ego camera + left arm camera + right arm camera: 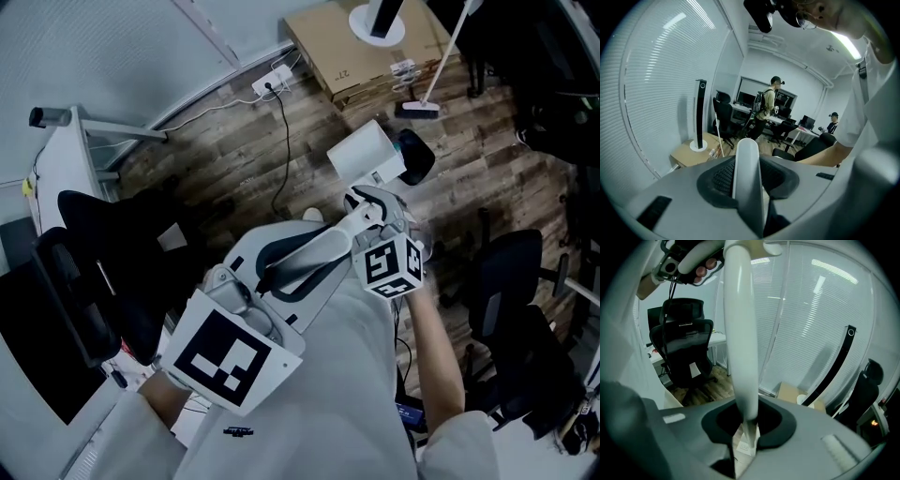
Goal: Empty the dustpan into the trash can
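Left gripper [749,185] is clamped on the white dustpan handle [747,164]. Its 2 jaws press the shaft from either side, and the handle's rounded end pokes out just past them. Right gripper [749,422] is closed on the same handle, which runs up from between its jaws toward the person's left hand [701,269] at the top of the right gripper view. Seen from the head view, both grippers sit close in front of the person's body, above the wooden floor [234,141]. Just beyond the right gripper, a white boxy thing [364,155] with a dark rounded part beside it sits on that floor. Whether it is the pan or the trash can cannot be told. Farther off, 1 broom [419,105] stands beside a cardboard box [342,52].
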`<action>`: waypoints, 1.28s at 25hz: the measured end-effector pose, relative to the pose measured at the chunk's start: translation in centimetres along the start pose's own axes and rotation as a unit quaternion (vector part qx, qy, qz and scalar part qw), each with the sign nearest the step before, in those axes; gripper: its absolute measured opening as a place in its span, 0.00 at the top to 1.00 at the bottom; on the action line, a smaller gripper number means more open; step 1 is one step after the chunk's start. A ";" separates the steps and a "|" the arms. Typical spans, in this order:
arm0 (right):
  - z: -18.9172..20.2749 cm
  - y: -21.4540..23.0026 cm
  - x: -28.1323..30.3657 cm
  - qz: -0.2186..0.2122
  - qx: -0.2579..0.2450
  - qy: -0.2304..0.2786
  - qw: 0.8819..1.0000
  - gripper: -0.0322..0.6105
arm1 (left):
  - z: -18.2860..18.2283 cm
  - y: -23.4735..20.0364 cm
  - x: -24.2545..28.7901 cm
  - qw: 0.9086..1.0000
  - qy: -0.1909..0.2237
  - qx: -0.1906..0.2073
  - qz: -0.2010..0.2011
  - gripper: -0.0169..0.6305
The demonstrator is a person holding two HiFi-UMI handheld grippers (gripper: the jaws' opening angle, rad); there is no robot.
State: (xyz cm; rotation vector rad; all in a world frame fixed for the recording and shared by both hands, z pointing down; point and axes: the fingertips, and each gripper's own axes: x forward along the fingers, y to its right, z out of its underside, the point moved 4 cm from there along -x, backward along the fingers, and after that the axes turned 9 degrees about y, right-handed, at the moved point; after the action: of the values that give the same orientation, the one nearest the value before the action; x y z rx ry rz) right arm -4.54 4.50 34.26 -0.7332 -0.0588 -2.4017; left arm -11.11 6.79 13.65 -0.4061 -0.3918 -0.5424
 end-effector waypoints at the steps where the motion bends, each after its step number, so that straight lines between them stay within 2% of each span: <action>1: 0.3 -0.3 0.5 -0.001 0.001 -0.001 1.000 0.84 | 0.3 -0.1 0.3 1.000 -0.006 0.002 -0.003 0.79; 5: 1.8 -1.0 2.0 0.000 -0.010 -0.005 1.000 0.81 | 1.8 -0.9 1.6 0.999 -0.029 -0.001 -0.016 0.79; 10: 4.1 -1.9 1.3 -0.018 -0.021 -0.016 0.999 0.72 | 4.0 -2.3 3.1 0.997 -0.066 0.016 -0.041 0.79; 16: 4.7 -1.3 -2.3 0.005 0.020 -0.006 1.000 0.72 | 7.1 -4.4 4.9 0.993 -0.092 0.021 -0.066 0.79; 17: 4.9 -1.1 -2.7 0.014 0.025 -0.007 1.000 0.73 | 7.6 -4.9 5.3 0.993 -0.094 0.020 -0.071 0.79; 19: 4.9 -0.6 -3.6 0.032 0.031 -0.006 0.999 0.84 | 8.8 -6.0 6.3 0.992 -0.097 0.014 -0.082 0.79; 23: 4.1 -0.2 -5.4 0.042 0.042 0.003 0.998 0.90 | 10.9 -7.5 8.2 0.990 -0.101 -0.003 -0.103 0.79; 26: 3.2 0.1 -6.4 0.053 0.050 0.008 0.997 0.91 | 12.4 -8.0 9.4 0.989 -0.101 -0.008 -0.111 0.79; 32: 1.0 1.9 -8.3 0.087 0.084 0.055 0.991 0.93 | 15.3 -8.8 12.5 0.987 -0.104 -0.020 -0.120 0.79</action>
State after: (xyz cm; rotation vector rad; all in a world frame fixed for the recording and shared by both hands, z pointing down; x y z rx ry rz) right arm 2.43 7.73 30.57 -0.5055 -0.1450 -2.2350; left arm -10.04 1.94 34.70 -0.4593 -0.6377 -0.7463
